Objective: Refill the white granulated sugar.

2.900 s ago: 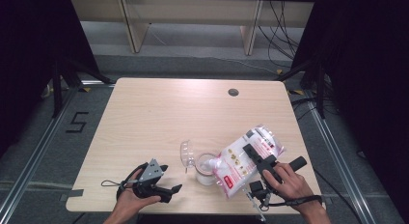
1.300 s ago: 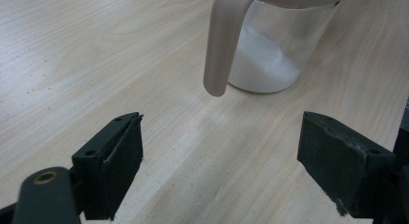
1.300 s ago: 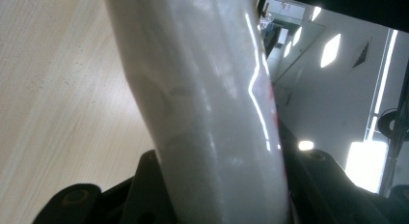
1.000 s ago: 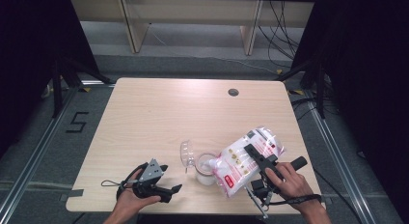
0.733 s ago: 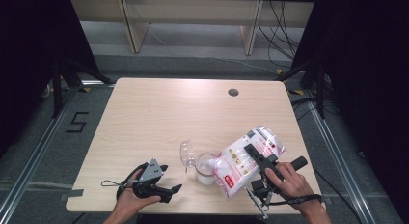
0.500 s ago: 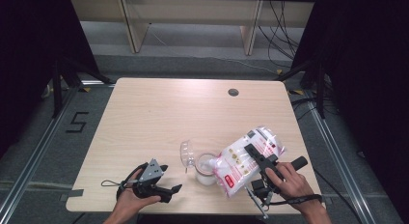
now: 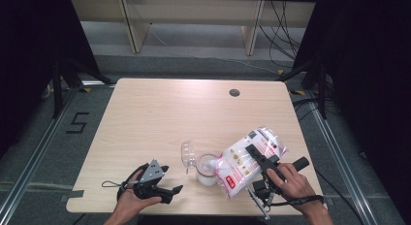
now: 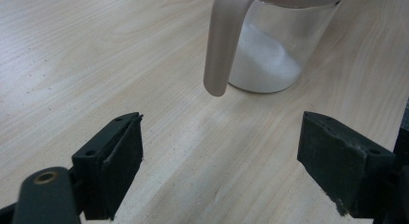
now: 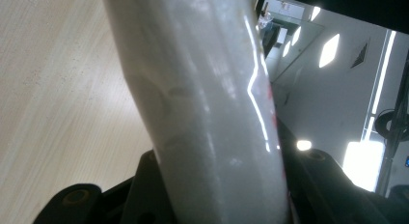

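Right gripper (image 7: 258, 159) pinching white bag (image 7: 245, 159), tilted mouth-down over open glass jar (image 7: 207, 169) near table's front edge. Jar partly filled with white powder; pour unfinished. Left gripper (image 7: 167, 190) spread, idle beside jar.

Table (image 7: 160, 113): we see pale wood grain — it spreads beneath and ahead of both grippers.
Cable hole (image 7: 234, 93): we find it well ahead of the right gripper, near the table's far edge.
Shelf legs (image 7: 128, 25): we spot them beyond the table, far ahead of the grippers.
Floor mark "5" (image 7: 77, 123): well out to the left of the left gripper — on grey floor.
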The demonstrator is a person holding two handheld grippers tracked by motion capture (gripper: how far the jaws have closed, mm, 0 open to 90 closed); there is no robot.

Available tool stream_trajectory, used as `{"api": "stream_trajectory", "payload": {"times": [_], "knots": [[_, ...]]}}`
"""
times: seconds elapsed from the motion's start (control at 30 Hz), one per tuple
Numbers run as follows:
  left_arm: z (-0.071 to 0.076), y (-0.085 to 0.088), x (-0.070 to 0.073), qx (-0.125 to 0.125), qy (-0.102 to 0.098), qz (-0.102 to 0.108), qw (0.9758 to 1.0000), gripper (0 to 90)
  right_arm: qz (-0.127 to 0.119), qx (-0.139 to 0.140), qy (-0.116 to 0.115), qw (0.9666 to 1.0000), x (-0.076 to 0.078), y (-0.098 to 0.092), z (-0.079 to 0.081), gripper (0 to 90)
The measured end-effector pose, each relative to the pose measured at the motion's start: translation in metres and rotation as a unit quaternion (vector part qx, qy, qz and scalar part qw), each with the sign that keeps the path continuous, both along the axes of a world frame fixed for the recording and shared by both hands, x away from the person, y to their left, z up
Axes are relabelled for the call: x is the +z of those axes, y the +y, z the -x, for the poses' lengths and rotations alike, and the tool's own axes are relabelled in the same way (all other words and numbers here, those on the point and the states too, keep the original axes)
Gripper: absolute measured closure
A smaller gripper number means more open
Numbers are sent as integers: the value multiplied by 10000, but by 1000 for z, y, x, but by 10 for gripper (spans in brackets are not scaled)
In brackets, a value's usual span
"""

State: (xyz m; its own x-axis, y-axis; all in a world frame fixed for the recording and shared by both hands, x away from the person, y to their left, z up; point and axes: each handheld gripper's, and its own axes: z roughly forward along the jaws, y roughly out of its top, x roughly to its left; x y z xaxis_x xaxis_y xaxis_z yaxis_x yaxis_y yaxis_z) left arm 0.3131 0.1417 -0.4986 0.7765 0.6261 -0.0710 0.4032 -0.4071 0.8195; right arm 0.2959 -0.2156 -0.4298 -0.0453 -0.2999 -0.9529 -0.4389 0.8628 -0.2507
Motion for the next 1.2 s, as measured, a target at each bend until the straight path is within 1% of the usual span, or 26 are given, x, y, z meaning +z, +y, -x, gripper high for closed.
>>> {"api": "stream_trajectory", "payload": {"times": [0.2,0.4,0.43,0.5,0.63,0.73,0.77,0.8,0.83,0.97,1.0,1.03,1.17,1.2], "knots": [[0,0,0,-3,-2,-3,10000,159,-57,-45,-5,10000,-1,-1,1,653],[0,0,0,14,14,8,10000,159,-96,-11,-36,9999,-1,-1,1,652],[0,0,0,14,14,10,10000,159,-17,39,-27,10000,0,0,0,652],[0,0,0,14,12,8,10000,159,2,71,-68,10000,0,0,0,652],[0,0,0,18,9,12,10000,159,12,72,-74,9999,1,0,0,653],[0,0,0,17,11,11,10000,159,-89,-18,-33,10000,-1,-1,1,653],[0,0,0,12,12,5,10000,159,-89,-18,-33,10000,-1,-1,1,653],[0,0,0,1,-1,-3,10000,159,-37,-82,33,10000,-1,-1,1,653],[0,0,0,12,12,5,10000,159,55,-2,-10,10000,1,0,0,653],[0,0,0,19,11,10,10000,159,18,-38,8,10000,0,-1,1,653],[0,0,0,10,10,3,10000,159,14,-27,-24,10000,1,-1,1,653],[0,0,0,11,10,4,10000,159,-54,-17,-46,10000,0,-1,1,653],[0,0,0,17,12,9,10000,159,-3,-49,-74,10000,1,-1,2,653],[0,0,0,17,12,8,10000,159,84,-67,-65,9999,2,0,2,654]]}}
